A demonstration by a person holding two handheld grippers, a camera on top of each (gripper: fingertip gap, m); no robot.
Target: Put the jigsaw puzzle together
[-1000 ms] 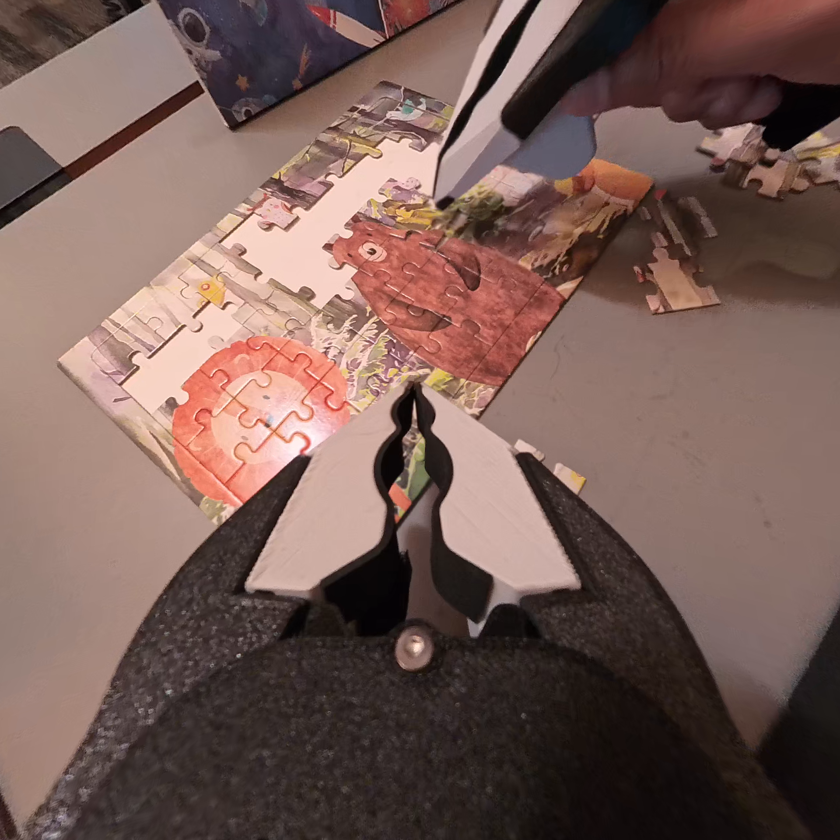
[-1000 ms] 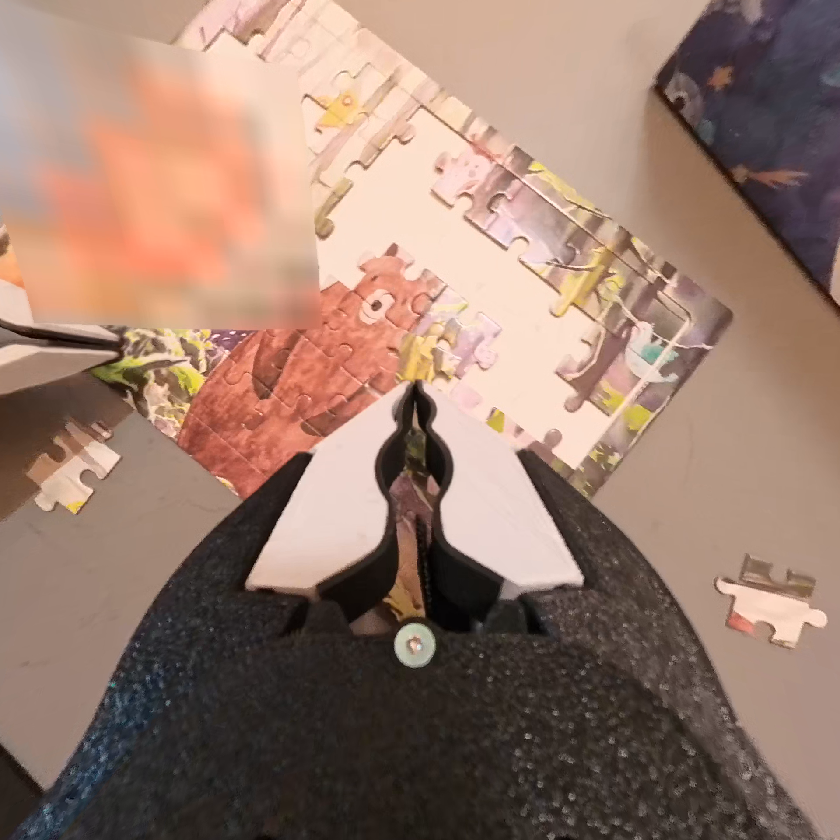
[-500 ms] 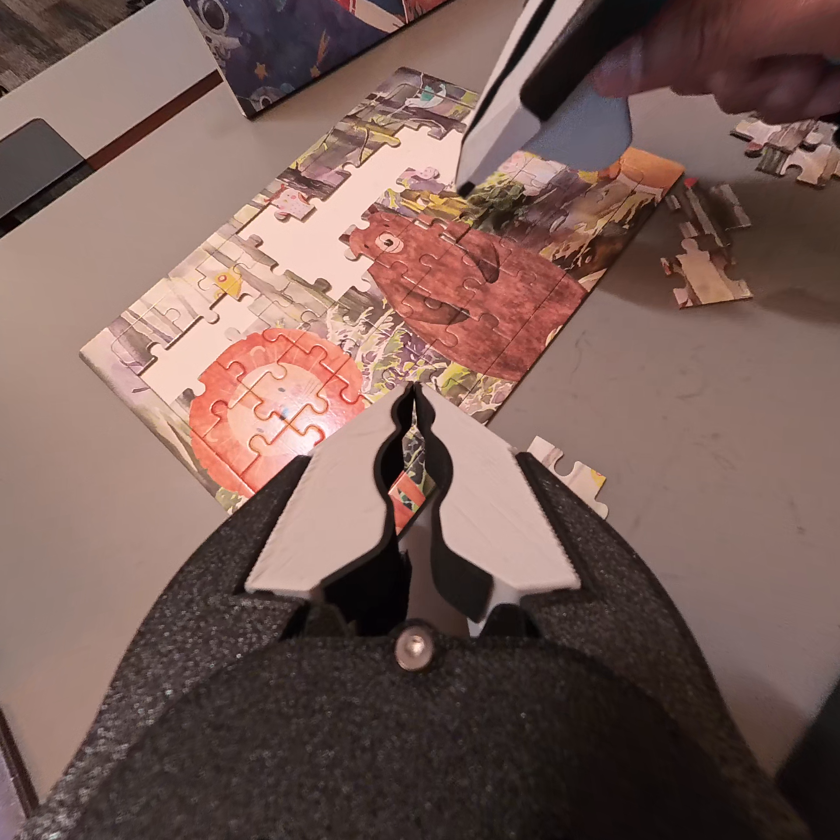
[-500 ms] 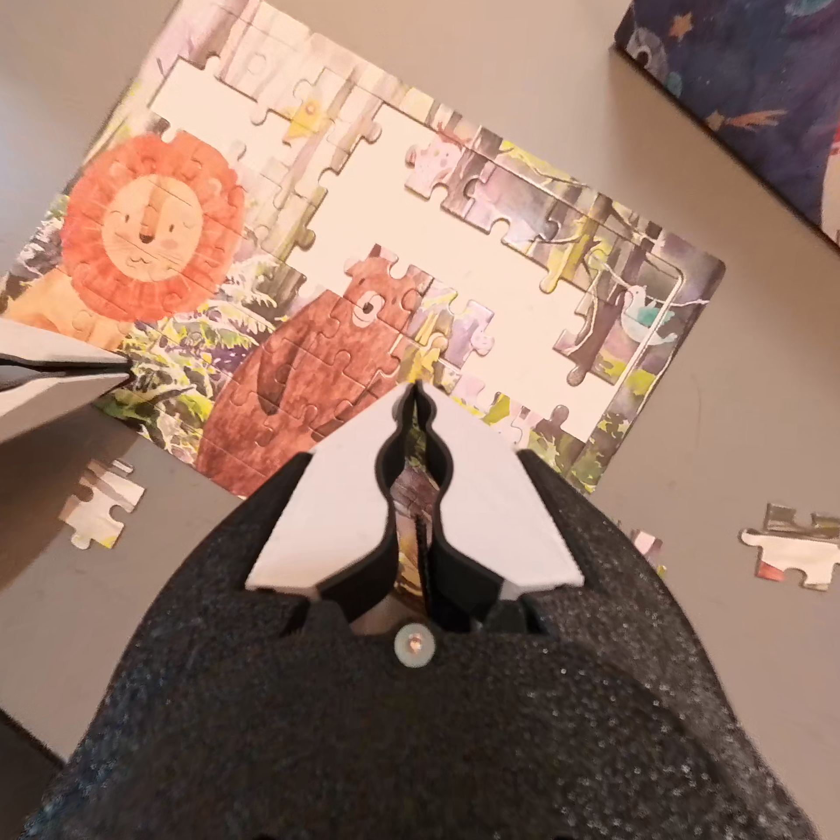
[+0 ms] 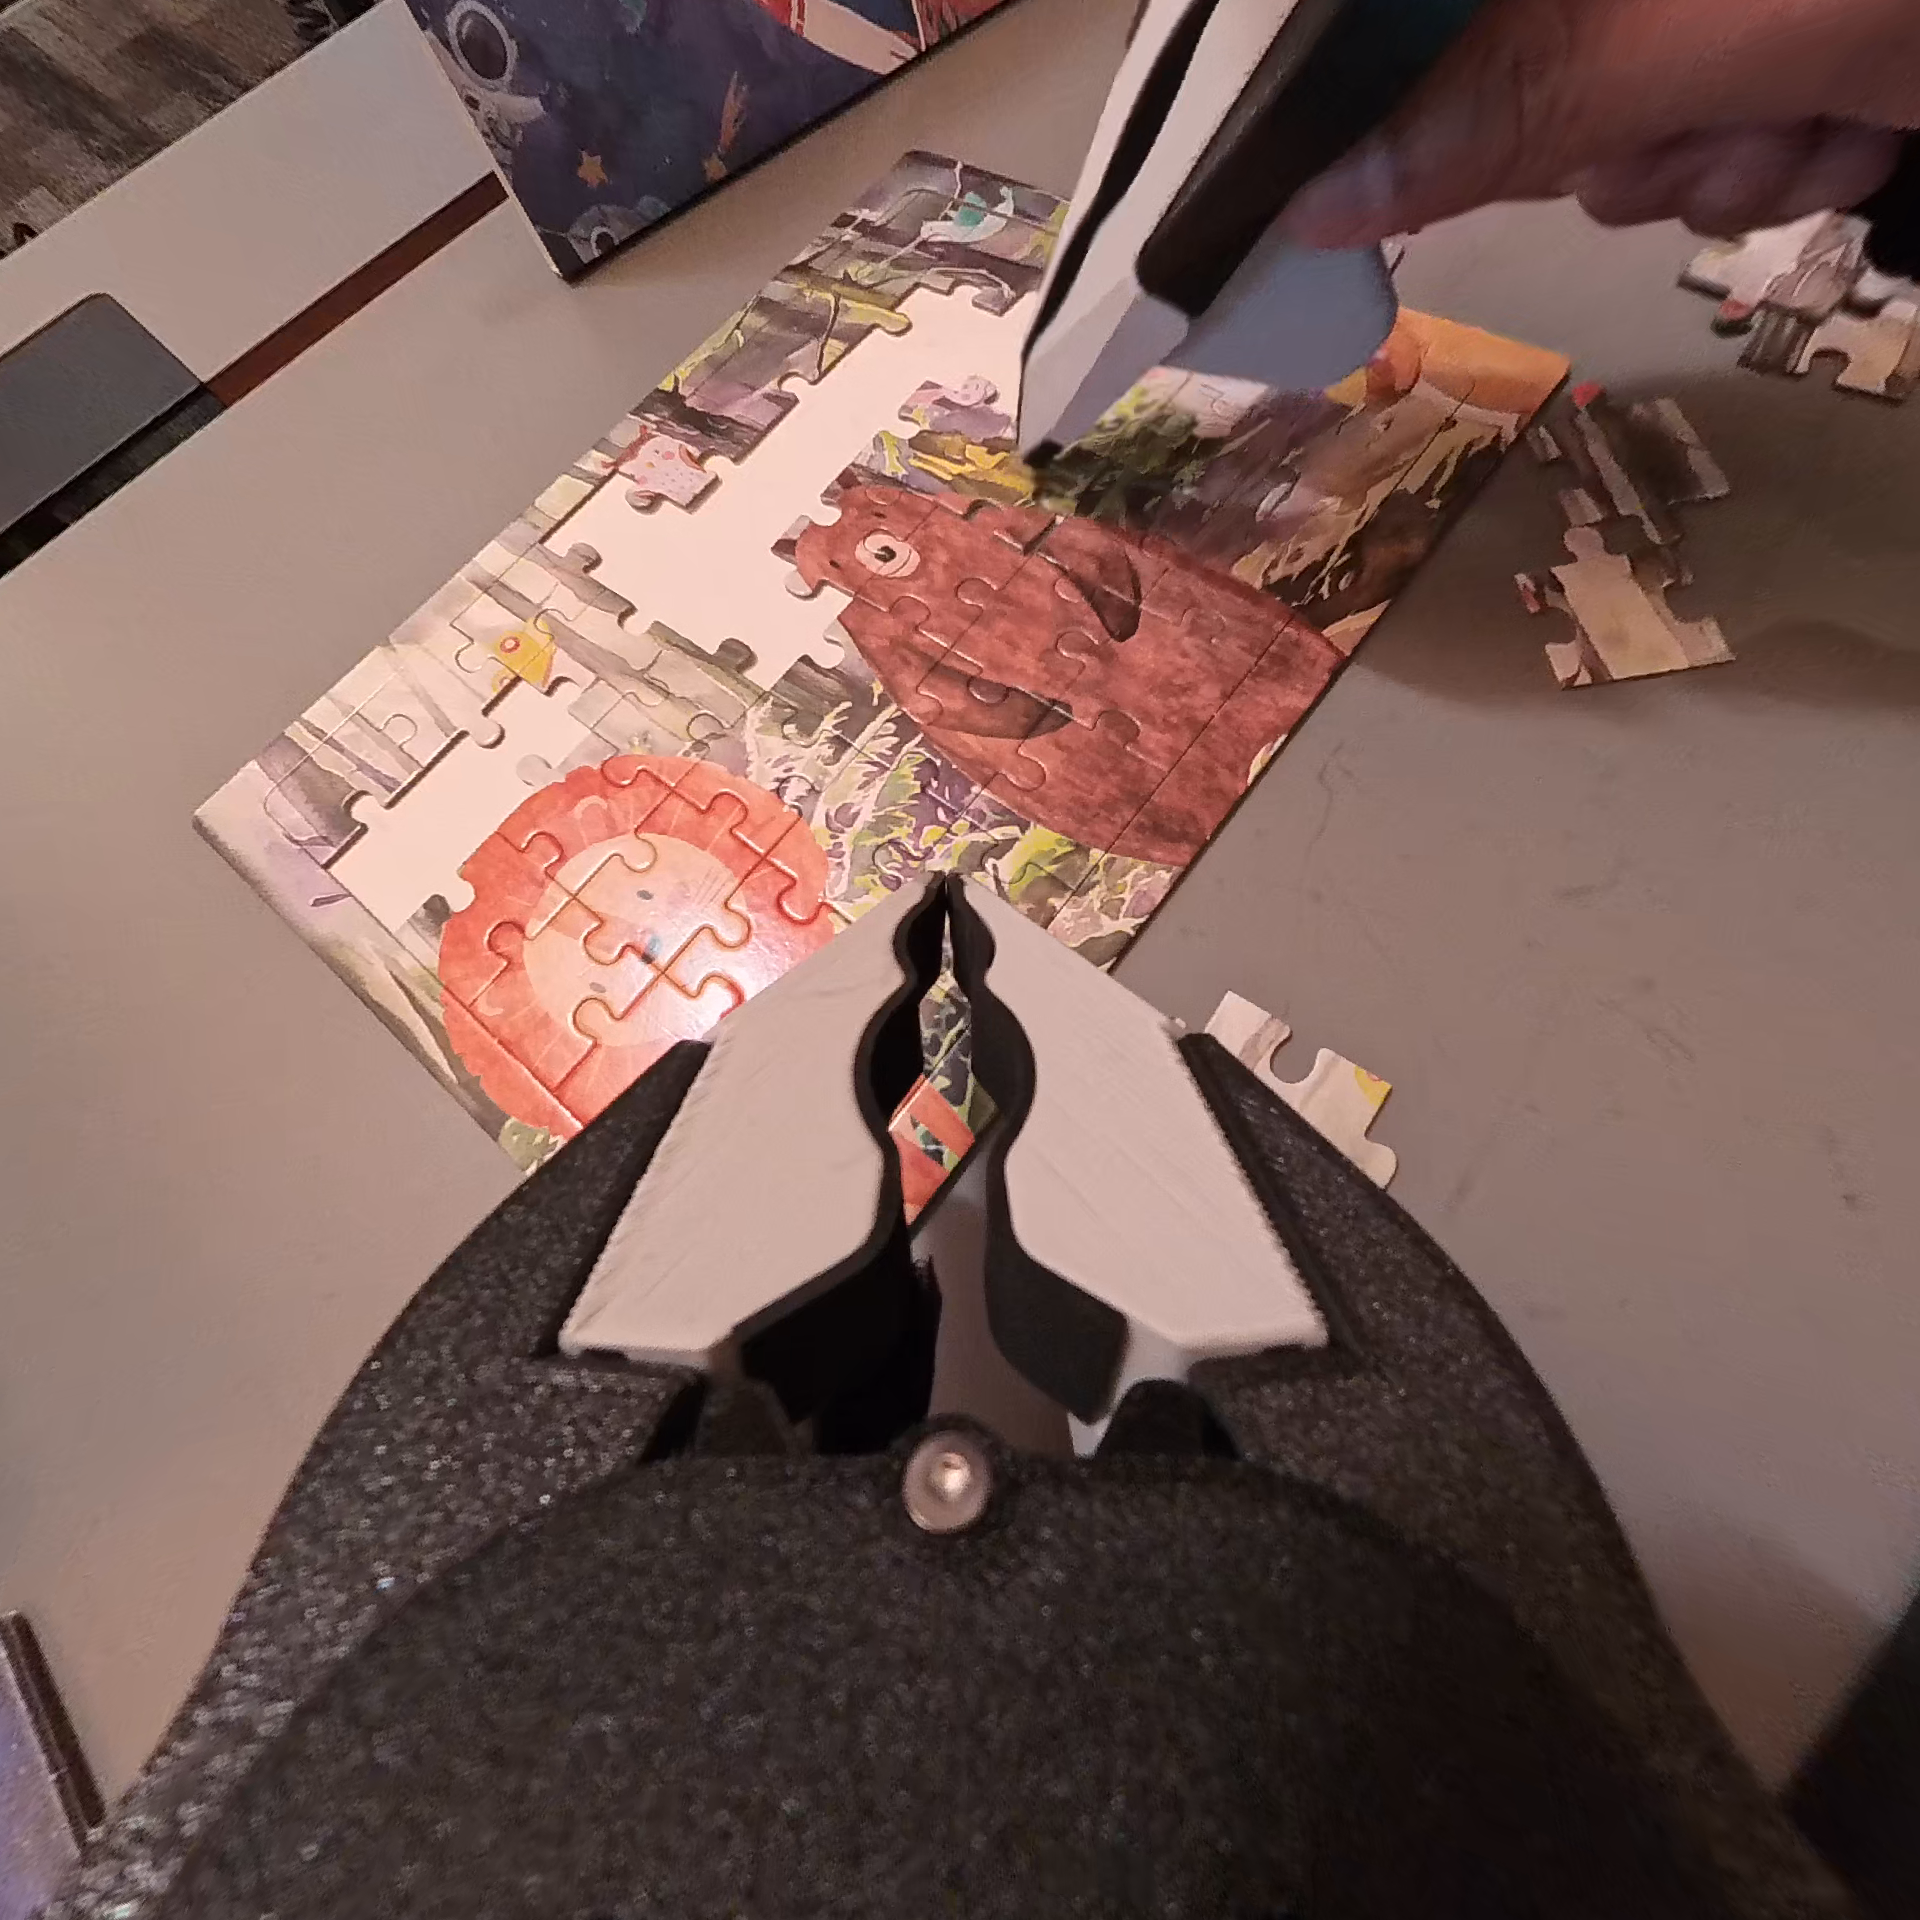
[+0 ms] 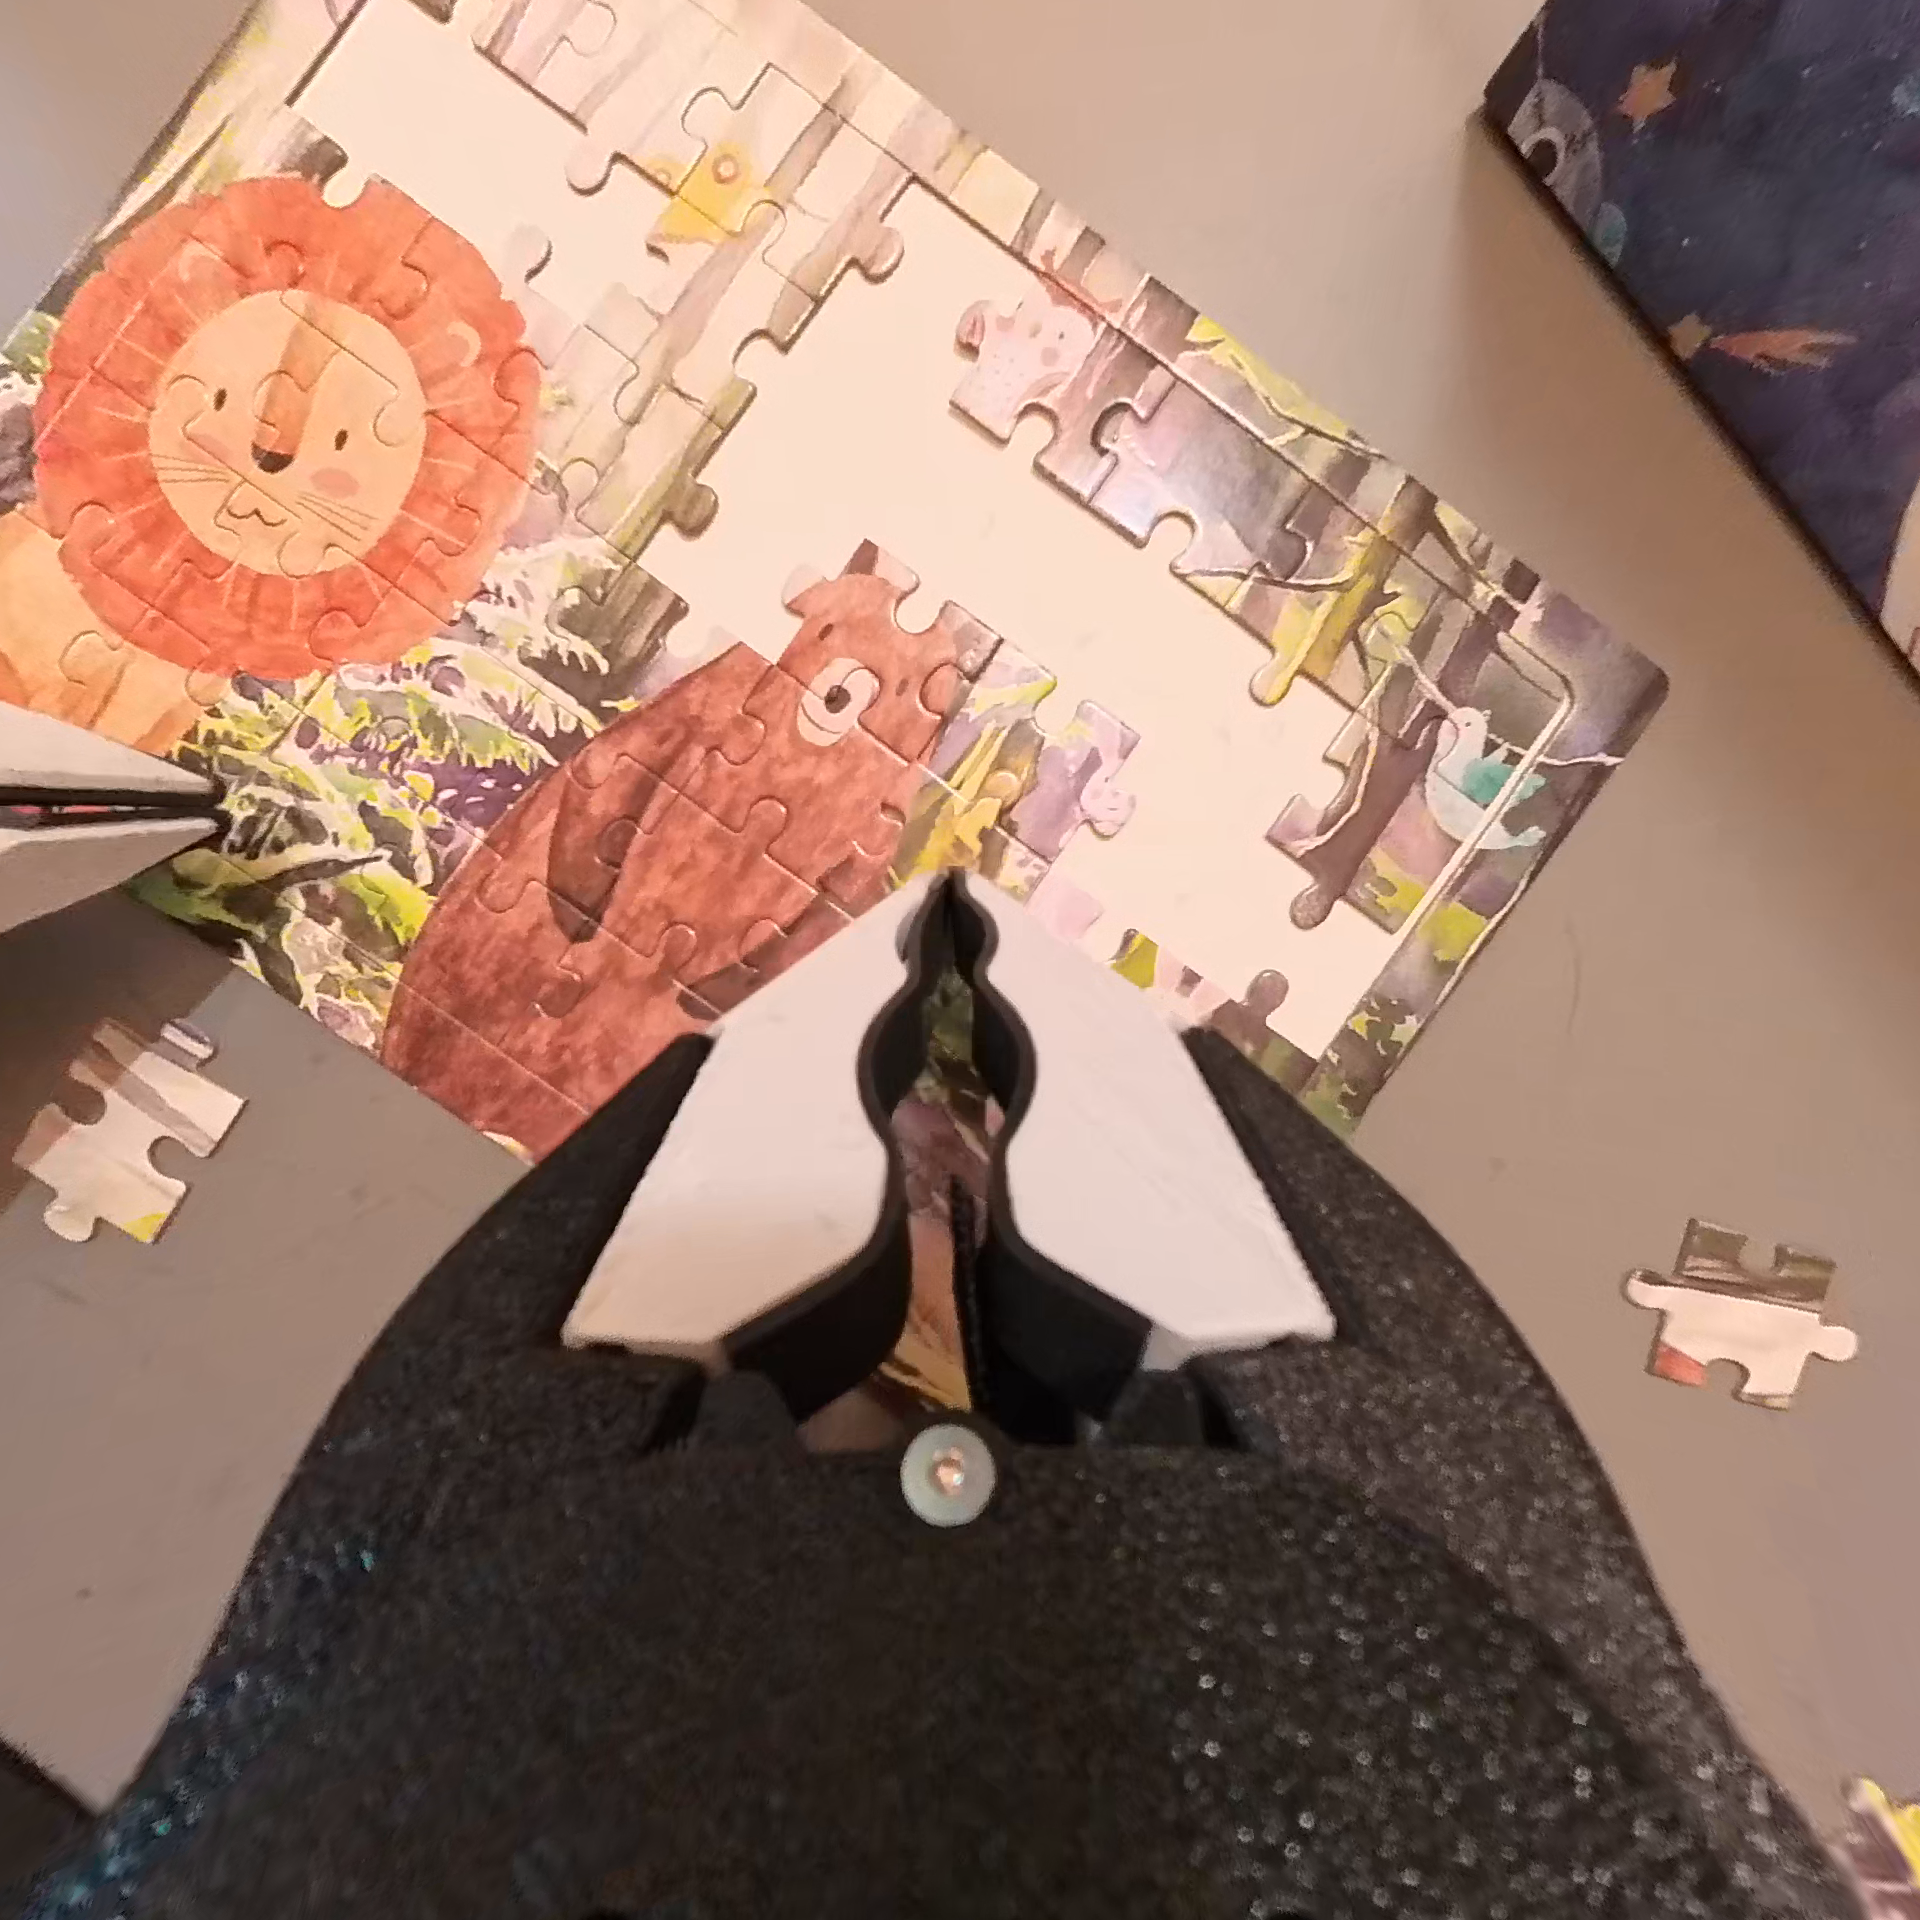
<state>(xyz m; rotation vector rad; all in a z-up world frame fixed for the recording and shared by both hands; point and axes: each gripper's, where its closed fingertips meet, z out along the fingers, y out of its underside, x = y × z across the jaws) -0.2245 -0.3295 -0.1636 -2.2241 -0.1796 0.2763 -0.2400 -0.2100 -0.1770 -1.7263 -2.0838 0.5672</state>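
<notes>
The jigsaw puzzle (image 5: pixel 727 561) lies on the grey table, partly filled, with an orange lion (image 5: pixel 634 914) and a brown bear (image 5: pixel 1060 665). A white unfilled band (image 6: pixel 883 436) runs across its middle. My left gripper (image 5: pixel 945 883) is shut over the puzzle's near edge by the lion, and its tip shows in the right wrist view (image 6: pixel 213 800). My right gripper (image 6: pixel 948 883) is shut on a puzzle piece (image 6: pixel 930 1153) that stands edge-on between the fingers. In the left wrist view its tip (image 5: pixel 1039 452) is just beyond the bear's head.
One loose piece (image 5: pixel 1304 1091) lies beside my left gripper and another (image 6: pixel 1745 1320) lies right of the puzzle. Clusters of pieces (image 5: pixel 1621 582) lie farther right on the table. A dark blue box (image 5: pixel 644 114) stands behind the puzzle. A hand (image 5: pixel 1662 94) holds the right gripper. The left gripper's tips are roughly 12 centimetres from the right gripper's. My right gripper's tips are some 6 centimetres from the brown bear (image 5: pixel 1060 665). My right tips are about 15 centimetres from the orange lion (image 5: pixel 634 914), my left tips only 8 centimetres.
The right gripper has turned and drawn back from the puzzle with its piece, so the lion now shows in its view. The left gripper has shifted slightly, uncovering the loose piece beside it.
</notes>
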